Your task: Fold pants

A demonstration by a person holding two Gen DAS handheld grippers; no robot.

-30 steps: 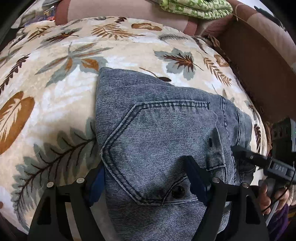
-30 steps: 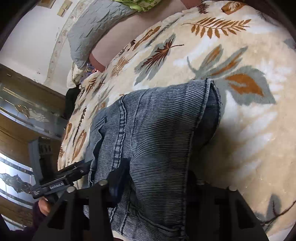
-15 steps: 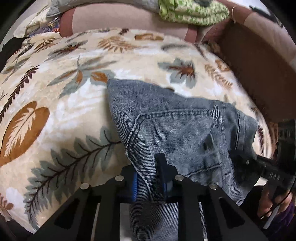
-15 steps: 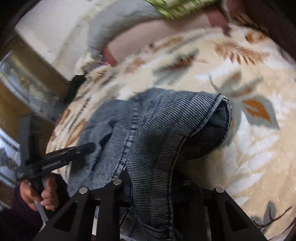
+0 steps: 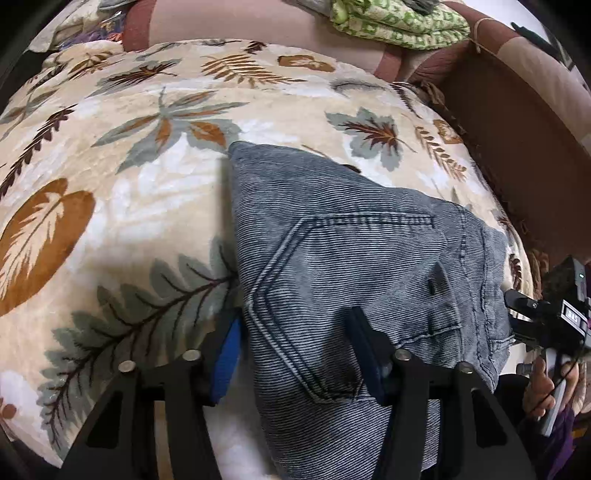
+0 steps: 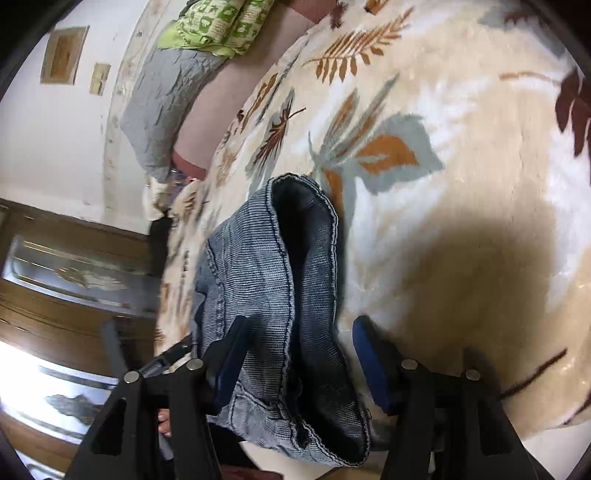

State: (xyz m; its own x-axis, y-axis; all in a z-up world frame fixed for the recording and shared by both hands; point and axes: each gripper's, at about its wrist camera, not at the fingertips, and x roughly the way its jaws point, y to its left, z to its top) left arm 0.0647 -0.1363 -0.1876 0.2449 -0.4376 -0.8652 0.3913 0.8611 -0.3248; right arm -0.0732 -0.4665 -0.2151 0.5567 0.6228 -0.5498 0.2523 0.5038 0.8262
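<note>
Folded blue-grey jeans (image 5: 351,251) lie back pocket up near the front edge of a leaf-patterned blanket (image 5: 110,177). My left gripper (image 5: 295,354) straddles their near end. Its jaws are opening, with denim between the blue pads (image 5: 227,362), which do not press on it. In the right wrist view the jeans (image 6: 266,280) show an open waistband edge. My right gripper (image 6: 299,365) is opening around that end, and its right pad (image 6: 369,365) stands apart from the cloth. The right gripper (image 5: 524,314) also shows at the jeans' right edge in the left wrist view.
A green patterned cloth (image 5: 399,22) lies at the far end beside a brown padded side panel (image 5: 517,155). A grey pillow (image 6: 166,92) leans by the white wall. A wooden cabinet with glass panels (image 6: 55,280) stands to the left. A person's hand (image 5: 543,391) holds the right gripper.
Half a second ago both grippers were pinched shut on bunched denim. Now both stand open and the jeans lie flatter. The right wrist view has rolled and swung sideways.
</note>
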